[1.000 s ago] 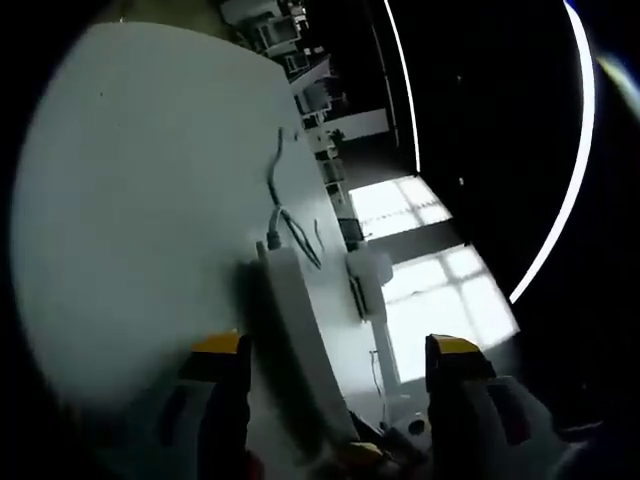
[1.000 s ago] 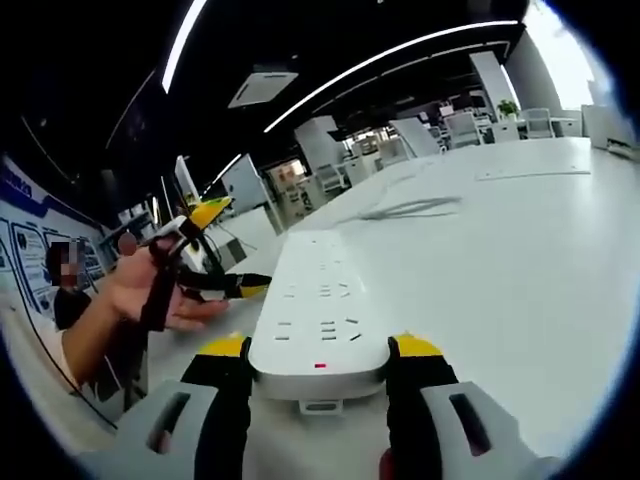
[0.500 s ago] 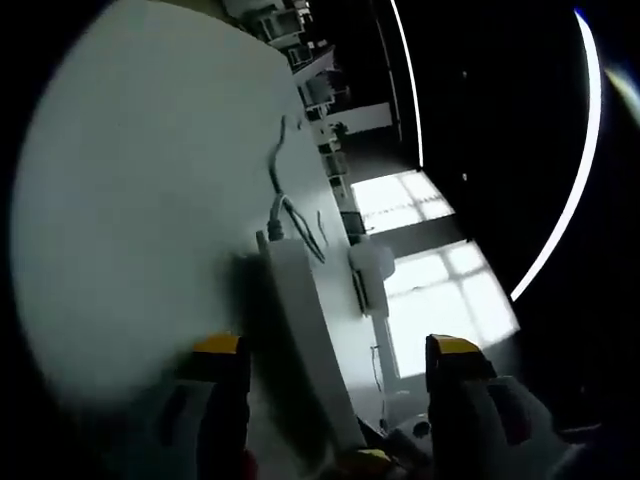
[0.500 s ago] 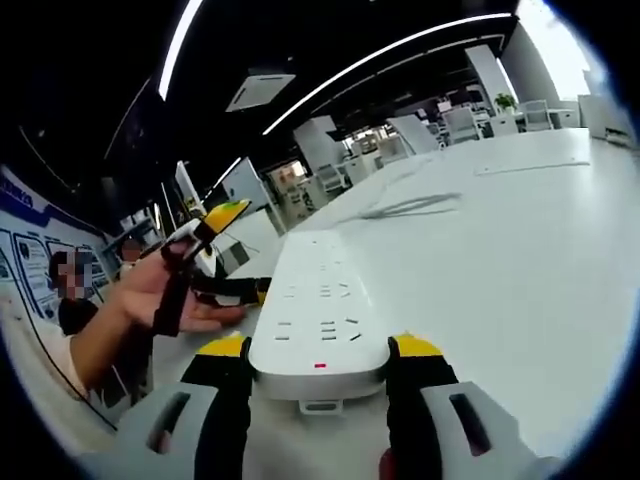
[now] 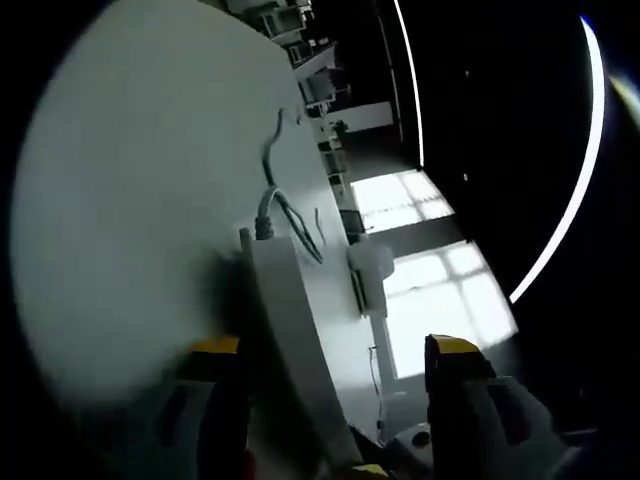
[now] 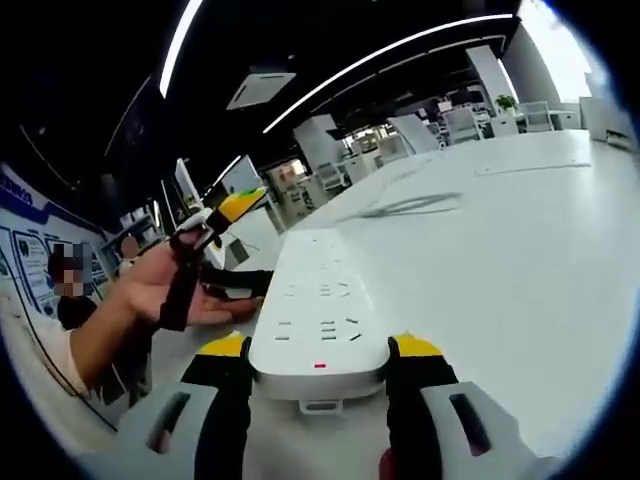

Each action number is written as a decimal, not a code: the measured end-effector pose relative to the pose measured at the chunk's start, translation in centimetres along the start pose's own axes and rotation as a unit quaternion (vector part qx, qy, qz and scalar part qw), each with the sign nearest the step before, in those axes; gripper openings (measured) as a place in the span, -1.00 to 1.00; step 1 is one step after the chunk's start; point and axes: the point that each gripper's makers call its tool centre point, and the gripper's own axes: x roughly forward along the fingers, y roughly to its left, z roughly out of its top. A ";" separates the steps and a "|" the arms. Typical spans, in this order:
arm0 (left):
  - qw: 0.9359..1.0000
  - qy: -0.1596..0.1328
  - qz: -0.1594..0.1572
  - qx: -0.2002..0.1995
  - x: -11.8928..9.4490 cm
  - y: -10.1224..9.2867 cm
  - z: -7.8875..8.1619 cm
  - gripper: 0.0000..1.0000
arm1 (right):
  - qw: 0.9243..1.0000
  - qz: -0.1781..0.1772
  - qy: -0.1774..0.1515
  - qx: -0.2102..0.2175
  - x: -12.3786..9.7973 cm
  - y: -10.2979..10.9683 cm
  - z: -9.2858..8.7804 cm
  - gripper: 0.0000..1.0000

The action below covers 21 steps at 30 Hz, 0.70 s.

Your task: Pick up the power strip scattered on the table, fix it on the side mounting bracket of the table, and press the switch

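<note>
The right hand-held gripper (image 6: pixel 318 372) clamps the strip's (image 6: pixel 318 300) end above the table (image 6: pixel 500 260). The left hand-held gripper (image 5: pixel 335 365) is wide beside the strip's edge.

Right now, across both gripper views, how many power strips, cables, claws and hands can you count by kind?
Power strip: 1
Cable: 1
Claws: 2, the left claw and the right claw
Hand: 1
Total: 5
</note>
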 end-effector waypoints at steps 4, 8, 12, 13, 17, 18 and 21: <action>1.000 -0.003 -0.001 -0.006 0.3 0.1 0.0 0.48 | 1.000 -0.001 0.000 -0.001 0.0 0.0 0.0 -0.02; 1.000 -0.004 -0.004 -0.009 0.5 0.1 0.1 0.47 | 1.000 -0.001 0.000 0.000 0.0 0.0 -0.1 -0.02; 1.000 -0.008 -0.009 -0.016 0.9 -0.2 0.0 0.47 | 1.000 0.000 0.000 0.002 0.0 0.0 -0.1 -0.02; 1.000 -0.008 -0.010 -0.016 1.0 -0.3 0.1 0.47 | 1.000 0.001 0.000 0.003 0.0 0.1 -0.1 -0.02; 1.000 -0.009 -0.015 -0.021 1.3 -0.4 0.1 0.47 | 1.000 0.001 0.001 0.002 0.0 0.1 -0.1 -0.02; 1.000 -0.010 -0.016 -0.020 1.3 -0.5 0.2 0.46 | 1.000 0.000 0.000 0.002 0.0 0.1 -0.1 -0.02; 1.000 -0.011 -0.015 -0.020 1.4 -0.4 0.3 0.46 | 1.000 0.000 0.001 0.001 -0.1 0.2 -0.1 -0.02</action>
